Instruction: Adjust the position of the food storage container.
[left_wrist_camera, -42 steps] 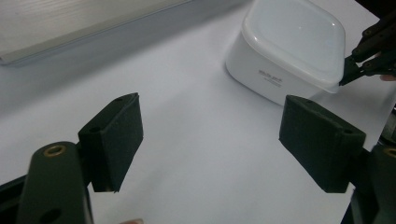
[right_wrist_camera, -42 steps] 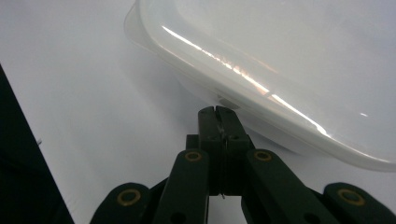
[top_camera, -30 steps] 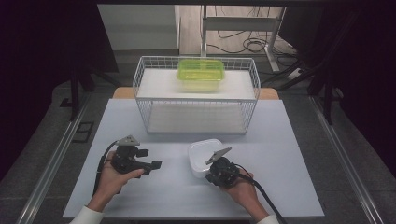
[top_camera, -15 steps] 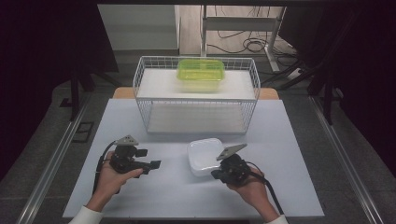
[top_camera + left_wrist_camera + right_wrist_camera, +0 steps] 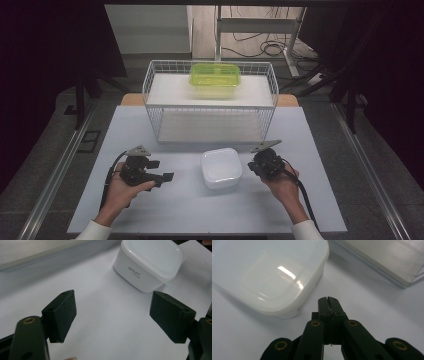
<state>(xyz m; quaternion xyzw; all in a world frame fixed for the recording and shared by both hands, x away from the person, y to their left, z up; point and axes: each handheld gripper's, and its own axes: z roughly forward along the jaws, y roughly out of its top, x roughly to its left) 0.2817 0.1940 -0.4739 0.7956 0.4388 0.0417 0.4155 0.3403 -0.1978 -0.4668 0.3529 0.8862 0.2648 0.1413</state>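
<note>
One white box [image 5: 221, 168] with its lid on, sitting on the table [image 5: 190, 210] between my two grippers, touching neither. Left gripper [image 5: 167, 176] rests to the box's left, well apart from it; in the left gripper view [image 5: 112, 315] my two pads [image 5: 62, 315] are spread wide with nothing but bare table between them, and the box [image 5: 147, 265] lies ahead and to the right, small grey print on its side wall. Right gripper [image 5: 254, 167] sits just beside the box's right edge. In the right gripper view [image 5: 328, 303] my two fingertips are pressed flat together, empty, tips near the box's rounded corner [image 5: 269, 277] but clear of it.

Behind the box: one wire basket [image 5: 210, 107], its shelf carrying one green tub [image 5: 215, 78]. Two hands on the table, one per gripper, a cable trailing from each.
</note>
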